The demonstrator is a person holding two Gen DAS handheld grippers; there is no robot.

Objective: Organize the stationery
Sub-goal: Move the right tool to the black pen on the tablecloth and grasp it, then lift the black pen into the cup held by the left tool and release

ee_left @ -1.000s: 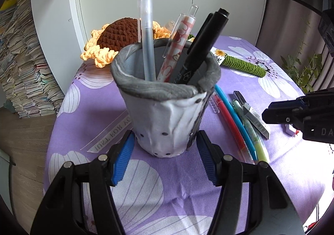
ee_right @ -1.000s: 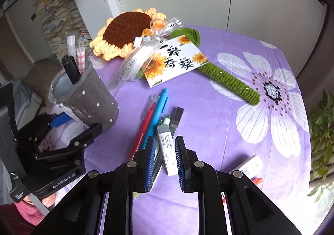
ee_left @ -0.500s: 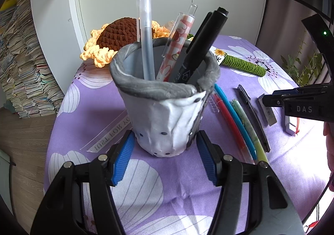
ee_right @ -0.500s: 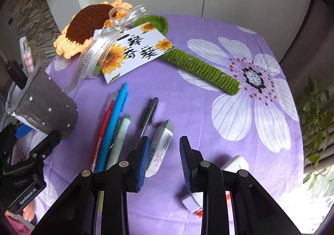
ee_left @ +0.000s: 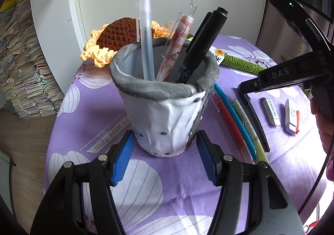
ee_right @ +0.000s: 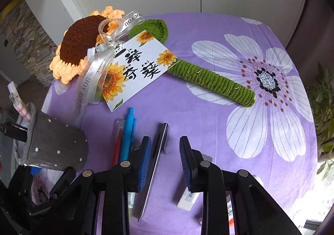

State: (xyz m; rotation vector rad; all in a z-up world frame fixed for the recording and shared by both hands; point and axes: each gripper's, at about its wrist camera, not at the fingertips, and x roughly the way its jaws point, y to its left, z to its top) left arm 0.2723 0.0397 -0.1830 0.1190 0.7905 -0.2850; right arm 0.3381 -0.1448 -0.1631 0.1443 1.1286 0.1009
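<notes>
eraser [ee_right: 187, 199] half hidden behind jaws

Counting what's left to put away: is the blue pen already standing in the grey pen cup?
No, the blue pen lies flat on the purple tablecloth beside the red pen, outside the pen cup.

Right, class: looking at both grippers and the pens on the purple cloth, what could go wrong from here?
1. The black pen lies off-centre between the open jaws of the right gripper; closing could roll it away or also catch the green pen beside it.
2. The left gripper holds the soft pen holder only at its base; a knock while inserting might tip it.
</notes>
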